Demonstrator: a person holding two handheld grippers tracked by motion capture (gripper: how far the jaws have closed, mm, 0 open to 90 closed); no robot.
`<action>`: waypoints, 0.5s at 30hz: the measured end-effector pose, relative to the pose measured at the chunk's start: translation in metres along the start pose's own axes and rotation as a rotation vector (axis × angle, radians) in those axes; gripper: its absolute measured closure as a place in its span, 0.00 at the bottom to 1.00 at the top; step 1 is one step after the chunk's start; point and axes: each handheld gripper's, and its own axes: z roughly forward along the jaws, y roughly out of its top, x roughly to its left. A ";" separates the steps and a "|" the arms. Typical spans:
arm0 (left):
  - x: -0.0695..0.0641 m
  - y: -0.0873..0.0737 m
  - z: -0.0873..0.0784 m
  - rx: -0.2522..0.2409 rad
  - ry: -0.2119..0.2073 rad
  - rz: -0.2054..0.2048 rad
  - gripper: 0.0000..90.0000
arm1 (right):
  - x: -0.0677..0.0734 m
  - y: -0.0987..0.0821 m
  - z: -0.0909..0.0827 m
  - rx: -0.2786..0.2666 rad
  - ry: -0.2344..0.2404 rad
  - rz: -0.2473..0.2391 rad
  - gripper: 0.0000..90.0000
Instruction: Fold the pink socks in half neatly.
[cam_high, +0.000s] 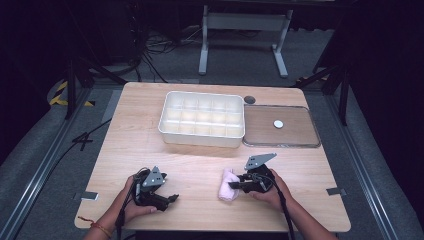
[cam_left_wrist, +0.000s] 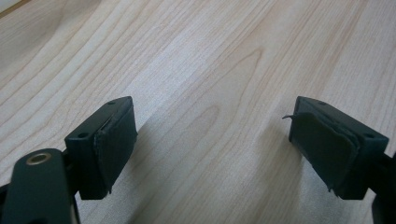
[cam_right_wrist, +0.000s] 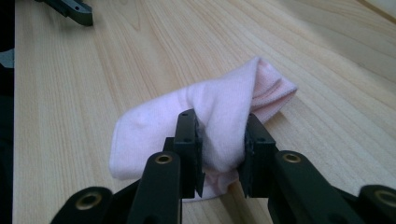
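A pink sock (cam_high: 225, 192) lies folded on the wooden table (cam_high: 195, 170) near its front edge, right of centre. My right gripper (cam_high: 234, 185) comes at it from the right. In the right gripper view its jaws pinch a raised fold of the sock (cam_right_wrist: 224, 105), with the right gripper (cam_right_wrist: 222, 135) shut on the fabric. My left gripper (cam_high: 172, 198) rests low over the table at the front left, apart from the sock. In the left gripper view the left gripper (cam_left_wrist: 212, 135) stands open with bare wood between its pads (cam_left_wrist: 114, 144).
A white box with several compartments (cam_high: 200, 138) stands at the table's back centre. To its right lies a flat clear lid (cam_high: 280, 144) with a small white disc (cam_high: 278, 123) on it. A dark round hole (cam_high: 249, 99) sits behind them.
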 end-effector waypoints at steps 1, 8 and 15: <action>0.000 0.000 0.000 0.000 -0.001 -0.001 0.17 | 0.001 0.000 -0.001 -0.003 -0.004 -0.008 0.82; 0.001 0.000 0.000 0.002 -0.004 0.003 0.17 | 0.009 0.005 -0.010 -0.024 -0.035 -0.064 0.82; 0.001 0.000 0.000 0.004 -0.004 0.003 0.17 | 0.010 0.007 -0.020 -0.050 -0.061 -0.087 0.82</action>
